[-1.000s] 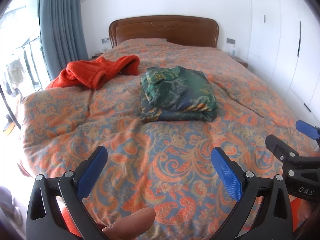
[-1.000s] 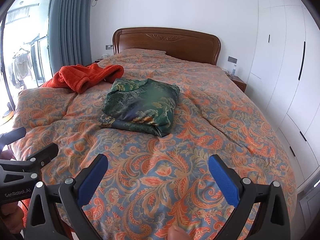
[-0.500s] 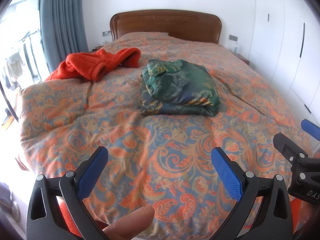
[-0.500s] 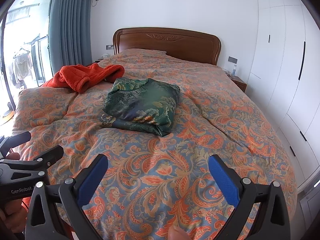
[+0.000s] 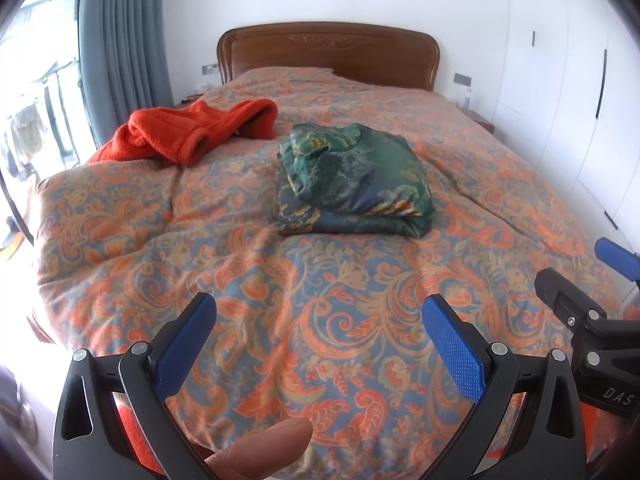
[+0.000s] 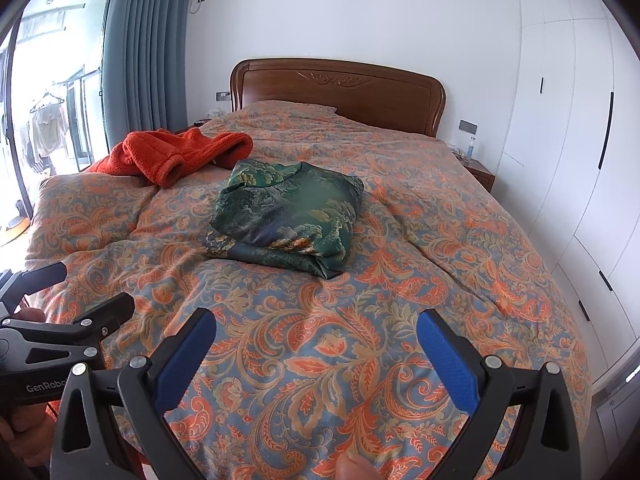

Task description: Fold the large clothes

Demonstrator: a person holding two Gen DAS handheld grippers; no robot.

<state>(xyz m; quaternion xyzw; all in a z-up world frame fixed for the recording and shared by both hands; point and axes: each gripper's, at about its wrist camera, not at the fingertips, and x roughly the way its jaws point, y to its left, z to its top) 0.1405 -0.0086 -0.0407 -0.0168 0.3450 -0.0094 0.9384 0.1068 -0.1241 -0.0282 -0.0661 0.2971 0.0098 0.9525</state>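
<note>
On the bed (image 5: 400, 360), mid-mattress, sits the green patterned garment (image 5: 356, 184), already folded into a compact rectangular bundle. Both tools hang back at the foot end, well apart from it.

What changed vs 1 s ago: not much in the scene itself. Green bundle and orange fleece garment (image 5: 192, 132) lie same as before. The left view has shifted: headboard (image 5: 328, 52) sits lower in frame and the bundle too, so the left tool (image 5: 320, 340) has tipped/lifted a bit while backed off. Right view almost identical, w/ the left tool reaching a little further into its lower-left corner. Reads to me as: green piece done, hands between steps, next candidate prob. the orange one, which is crumpled and unfolded near the left edge, up toward the pillow end.

Tool state: left tool wide, blue pads spread, nothing between them. Right tool (image 6: 316, 344) also wide and empty.

Orientation of the green bundle: roughly rectangular, only slightly elongated, so long axis is hard to call; in the right view it seems to run head-to-foot w/ a slight skew, the near corner pointing at the right tool. Thick folded edge faces the foot of the bed; looser collar-like folds at the far left corner, toward the orange fleece, near it but whether touching I can't tell.
</note>
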